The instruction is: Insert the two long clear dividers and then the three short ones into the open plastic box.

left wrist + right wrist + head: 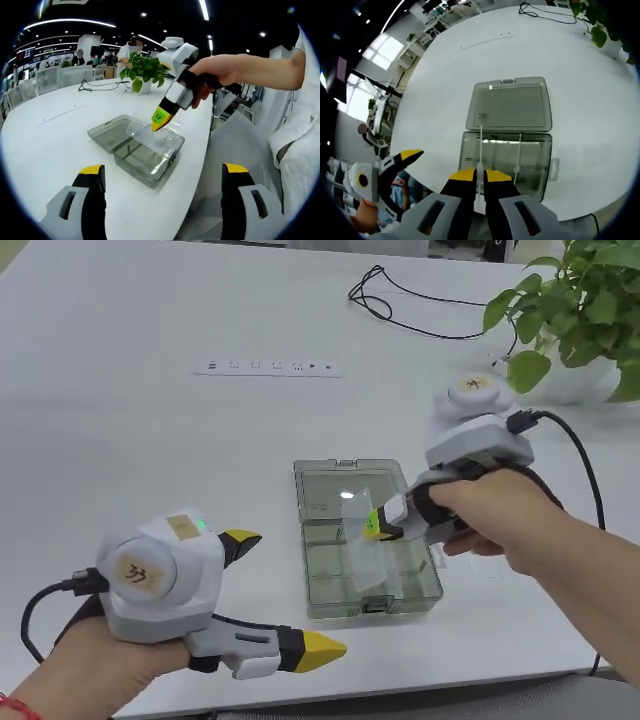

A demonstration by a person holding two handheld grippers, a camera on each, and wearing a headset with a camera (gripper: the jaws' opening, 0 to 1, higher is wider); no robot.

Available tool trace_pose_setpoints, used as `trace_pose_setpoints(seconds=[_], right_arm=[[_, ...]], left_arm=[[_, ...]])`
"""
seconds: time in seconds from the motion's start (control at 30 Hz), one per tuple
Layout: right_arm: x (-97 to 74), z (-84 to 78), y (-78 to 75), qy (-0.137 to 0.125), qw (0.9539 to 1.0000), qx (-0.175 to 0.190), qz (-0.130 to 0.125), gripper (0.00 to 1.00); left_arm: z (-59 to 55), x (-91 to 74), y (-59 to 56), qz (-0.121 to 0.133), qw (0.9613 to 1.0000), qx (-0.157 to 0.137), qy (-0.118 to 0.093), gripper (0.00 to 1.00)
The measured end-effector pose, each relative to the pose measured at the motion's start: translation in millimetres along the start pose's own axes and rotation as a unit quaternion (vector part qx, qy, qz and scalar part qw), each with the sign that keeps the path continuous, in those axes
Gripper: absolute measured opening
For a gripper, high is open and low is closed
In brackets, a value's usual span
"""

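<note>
The open clear plastic box (304, 562) lies near the table's front edge, its lid (345, 483) laid flat behind the base. My right gripper (376, 528) hovers over the base, shut on a clear divider (366, 552) that reaches down into it. In the right gripper view this divider (480, 150) runs from my jaws toward the hinge, and a second divider (518, 156) stands upright in the base to its right. My left gripper (285, 592) rests open and empty at the near left, a short way from the box (125, 150). The right gripper (161, 118) shows above the box there.
A white power strip (268, 367) lies mid-table, a black cable (400, 310) loops at the back, and a potted plant (580, 310) stands at the far right. Faint clear pieces (555, 170) lie on the table right of the box. The table edge runs just below the box.
</note>
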State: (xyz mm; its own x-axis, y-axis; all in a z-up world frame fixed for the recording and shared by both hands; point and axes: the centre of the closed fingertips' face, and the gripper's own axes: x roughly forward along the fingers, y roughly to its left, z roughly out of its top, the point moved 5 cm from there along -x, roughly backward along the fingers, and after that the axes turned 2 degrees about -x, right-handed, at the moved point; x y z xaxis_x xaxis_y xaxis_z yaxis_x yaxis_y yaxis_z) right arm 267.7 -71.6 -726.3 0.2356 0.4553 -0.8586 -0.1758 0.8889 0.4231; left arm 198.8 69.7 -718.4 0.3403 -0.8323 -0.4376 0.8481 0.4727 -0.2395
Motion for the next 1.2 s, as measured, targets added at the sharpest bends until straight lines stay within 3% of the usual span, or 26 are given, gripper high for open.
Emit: trace_pose_setpoints(seconds=[0.27, 0.53, 1.2], right_arm=[[6.0, -2.9, -9.1, 0.014, 0.9997, 0.015, -0.015, 0.07], [14.3, -6.1, -9.4, 0.023, 0.9994, 0.020, -0.014, 0.07], [18.7, -8.5, -5.5, 0.010, 0.9991, -0.014, -0.040, 0.07]], left_arm=[[1.0, 2.5, 0.8, -0.002, 0.9999, -0.010, -0.011, 0.98], [1.3, 4.5, 1.3, -0.005, 0.9998, -0.015, -0.014, 0.98], [-0.7, 7.3, 0.8, -0.008, 0.9995, -0.027, -0.017, 0.97]])
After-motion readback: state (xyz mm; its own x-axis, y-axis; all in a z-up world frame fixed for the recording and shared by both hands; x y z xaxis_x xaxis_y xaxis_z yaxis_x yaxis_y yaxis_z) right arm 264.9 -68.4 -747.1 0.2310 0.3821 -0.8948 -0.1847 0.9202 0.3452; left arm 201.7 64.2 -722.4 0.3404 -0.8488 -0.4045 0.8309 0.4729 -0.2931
